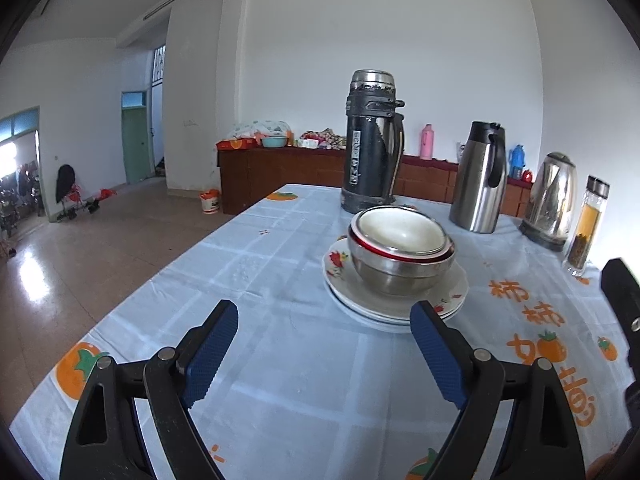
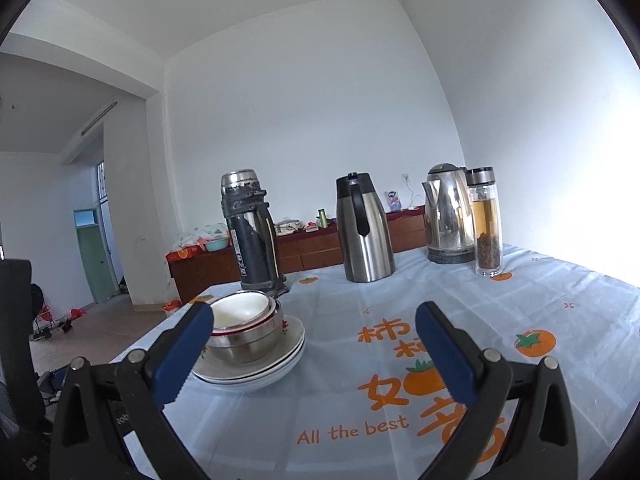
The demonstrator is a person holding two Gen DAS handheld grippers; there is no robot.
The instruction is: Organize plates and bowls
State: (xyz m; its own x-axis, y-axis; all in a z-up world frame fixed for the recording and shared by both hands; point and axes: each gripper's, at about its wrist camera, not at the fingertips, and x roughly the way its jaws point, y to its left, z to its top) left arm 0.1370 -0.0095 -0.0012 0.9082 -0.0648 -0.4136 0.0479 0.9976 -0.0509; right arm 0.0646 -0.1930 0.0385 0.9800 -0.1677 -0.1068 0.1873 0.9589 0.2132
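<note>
A stack of white plates (image 1: 340, 284) with flower prints sits on the table, and nested bowls (image 1: 400, 256) stand on top: a steel bowl holding a red-rimmed one and a white one. The same plates (image 2: 288, 344) and bowls (image 2: 248, 332) show in the right wrist view, left of centre. My left gripper (image 1: 324, 316) is open and empty, just short of the stack, its right finger near the plates' front rim. My right gripper (image 2: 316, 316) is open and empty, its left finger in front of the bowls.
On the light blue tablecloth (image 1: 280, 380) behind the stack stand a black thermos (image 1: 372, 148), a steel carafe (image 1: 480, 180), an electric kettle (image 1: 552, 200) and a glass tea bottle (image 1: 588, 228). The table's left edge drops to the floor (image 1: 100, 248). A wooden cabinet (image 1: 280, 172) stands behind.
</note>
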